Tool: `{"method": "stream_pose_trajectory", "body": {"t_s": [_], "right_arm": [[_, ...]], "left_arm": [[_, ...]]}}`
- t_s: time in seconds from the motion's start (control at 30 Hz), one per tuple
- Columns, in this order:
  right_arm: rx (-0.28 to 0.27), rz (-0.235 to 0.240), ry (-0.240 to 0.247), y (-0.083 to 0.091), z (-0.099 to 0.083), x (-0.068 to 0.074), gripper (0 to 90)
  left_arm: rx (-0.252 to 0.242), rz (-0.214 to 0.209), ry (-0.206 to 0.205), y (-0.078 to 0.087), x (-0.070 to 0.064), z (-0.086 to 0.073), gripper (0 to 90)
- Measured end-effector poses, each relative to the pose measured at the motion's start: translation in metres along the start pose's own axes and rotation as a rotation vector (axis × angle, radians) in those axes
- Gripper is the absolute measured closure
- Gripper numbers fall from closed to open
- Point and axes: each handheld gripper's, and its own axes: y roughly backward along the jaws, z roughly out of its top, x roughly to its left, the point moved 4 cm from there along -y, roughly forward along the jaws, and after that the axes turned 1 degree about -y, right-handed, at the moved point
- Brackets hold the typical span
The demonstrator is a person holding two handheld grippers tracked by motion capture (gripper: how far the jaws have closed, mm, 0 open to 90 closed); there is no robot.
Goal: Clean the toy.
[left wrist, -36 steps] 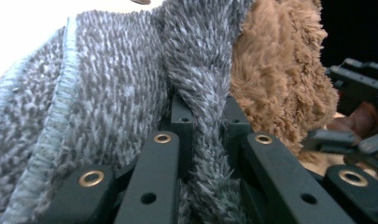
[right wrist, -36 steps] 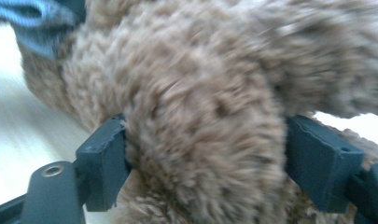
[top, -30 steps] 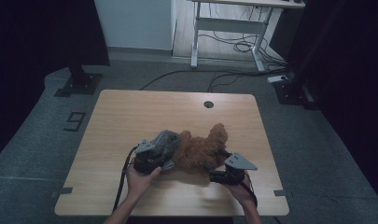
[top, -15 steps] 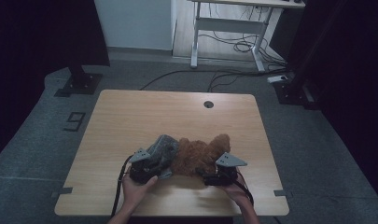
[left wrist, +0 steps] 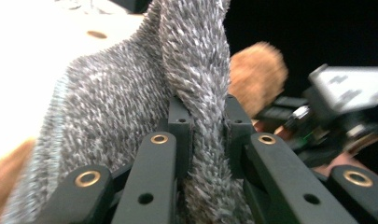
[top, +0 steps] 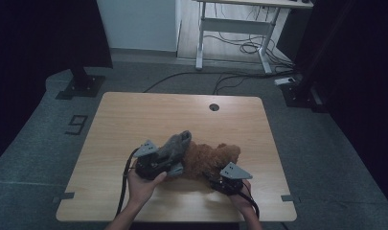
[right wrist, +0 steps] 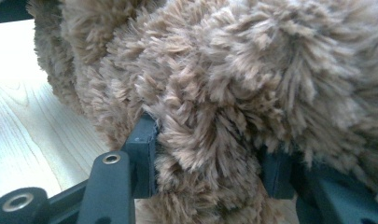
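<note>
A brown plush toy (top: 211,158) lies on the wooden table (top: 134,120) near its front edge. A grey fuzzy cloth (top: 176,143) covers the toy's left end. My left gripper (top: 170,166) is shut on a fold of that grey cloth (left wrist: 130,93); in the left gripper view my gripper (left wrist: 207,126) has the cloth pinched between its jaws, with brown plush (left wrist: 256,74) behind. My right gripper (top: 212,178) is shut on the toy's near right side; in the right gripper view my gripper (right wrist: 207,158) has brown fur (right wrist: 233,70) bulging between the jaws.
A round cable hole (top: 214,107) sits near the table's far edge. A desk frame (top: 232,28) and floor cables (top: 239,48) stand beyond the table. Dark stand bases (top: 81,84) flank it on the floor. A person's hands (top: 141,187) hold both grippers at the front edge.
The plush toy has sunk lower and lies flatter, a little nearer the front edge. Both grippers came down with it, still gripping.
</note>
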Motion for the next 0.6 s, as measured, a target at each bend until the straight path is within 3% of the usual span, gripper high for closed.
{"method": "stream_pose_trajectory", "body": {"t_s": [0.1,0.2,0.3,0.4,0.5,0.6], "right_arm": [[0.004,0.000,-0.005,-0.001,-0.001,-0.001,48.2],[0.006,-0.005,-0.013,-0.002,-0.001,-0.001,48.2],[0.009,-0.013,-0.013,-0.003,-0.001,-0.001,48.2],[0.015,-0.017,-0.012,-0.003,-0.003,-0.001,48.3],[0.036,-0.022,0.000,-0.004,-0.005,-0.001,48.6],[0.036,-0.024,-0.012,-0.004,-0.008,-0.001,49.0]], "left_arm": [[0.030,-0.024,-0.058,-0.022,-0.020,0.019,77.9],[0.093,-0.044,-0.079,-0.054,-0.035,0.030,77.8],[0.166,-0.065,-0.080,-0.087,-0.045,0.026,77.5],[0.232,-0.077,-0.079,-0.110,-0.048,0.010,77.4],[0.244,-0.060,-0.088,-0.115,-0.045,-0.002,78.0],[0.245,-0.041,-0.099,-0.106,-0.042,-0.005,78.0]]}}
